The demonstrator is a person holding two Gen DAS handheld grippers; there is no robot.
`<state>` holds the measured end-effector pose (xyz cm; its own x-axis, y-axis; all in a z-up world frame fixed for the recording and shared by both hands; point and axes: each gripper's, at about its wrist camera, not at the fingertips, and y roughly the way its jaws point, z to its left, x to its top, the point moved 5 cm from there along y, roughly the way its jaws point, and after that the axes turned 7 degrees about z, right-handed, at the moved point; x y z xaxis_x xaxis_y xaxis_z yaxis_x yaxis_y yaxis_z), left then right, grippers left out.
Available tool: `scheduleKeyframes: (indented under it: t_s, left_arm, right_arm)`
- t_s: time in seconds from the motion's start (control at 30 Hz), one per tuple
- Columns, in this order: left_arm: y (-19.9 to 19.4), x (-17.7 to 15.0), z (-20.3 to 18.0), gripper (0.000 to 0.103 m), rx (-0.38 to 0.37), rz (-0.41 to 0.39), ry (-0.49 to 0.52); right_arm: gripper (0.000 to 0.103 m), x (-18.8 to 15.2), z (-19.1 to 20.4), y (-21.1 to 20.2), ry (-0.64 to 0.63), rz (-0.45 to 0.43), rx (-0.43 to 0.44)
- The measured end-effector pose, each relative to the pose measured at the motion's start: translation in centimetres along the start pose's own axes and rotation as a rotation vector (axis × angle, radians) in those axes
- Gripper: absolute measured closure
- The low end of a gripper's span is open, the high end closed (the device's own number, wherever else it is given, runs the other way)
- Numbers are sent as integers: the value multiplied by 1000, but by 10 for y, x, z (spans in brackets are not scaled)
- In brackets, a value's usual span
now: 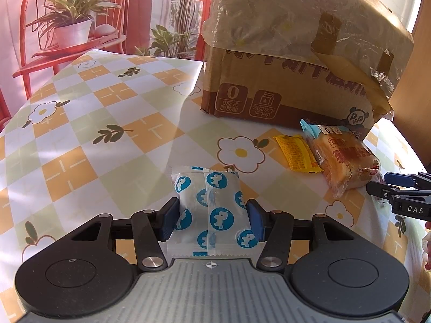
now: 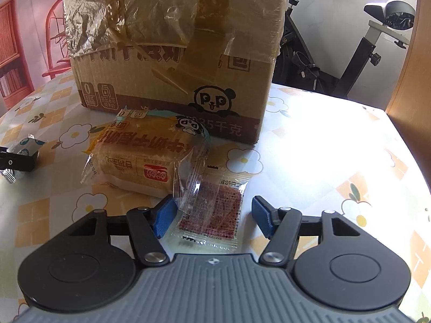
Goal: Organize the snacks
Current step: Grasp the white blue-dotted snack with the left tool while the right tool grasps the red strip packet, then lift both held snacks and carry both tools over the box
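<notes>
With no snack yet sorted, the left gripper pinches a blue-dotted white packet while the right gripper straddles, half-open, a clear red-snack sachet beside wrapped bread.

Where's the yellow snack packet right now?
In the left wrist view, the yellow snack packet lies on the tablecloth at right, in front of the cardboard box, tucked against the left side of the wrapped bread.

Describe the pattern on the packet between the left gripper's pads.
White packet with blue circles, each holding a small white animal; clearest in the left wrist view.
</notes>
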<state>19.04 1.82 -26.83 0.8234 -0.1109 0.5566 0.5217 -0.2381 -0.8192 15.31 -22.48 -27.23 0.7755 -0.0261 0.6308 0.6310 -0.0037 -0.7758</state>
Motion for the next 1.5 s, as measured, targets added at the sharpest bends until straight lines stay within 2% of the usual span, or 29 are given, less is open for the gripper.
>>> scheduleKeyframes:
  t_s: [0.13,0.27,0.47,0.7,1.5]
  left_arm:
    - [1,1,-1,46,10,-2,8]
    - [-2,-1,-1,53,-27,0,-1]
    - [-10,-10,-8,55,-46,-3,8]
    - [-29,1,-21,55,-42,-74,48]
    - [-80,64,-36,54,-47,-262,78]
  right_arm:
    - [42,0,0,0,14,-14,2]
    - [57,-3,-1,-6,15,-10,14]
    - [63,-14,-3,-22,10,-6,38]
    - [65,-11,-9,-50,25,-81,25]
    - [65,67,5,-110,-71,-300,44]
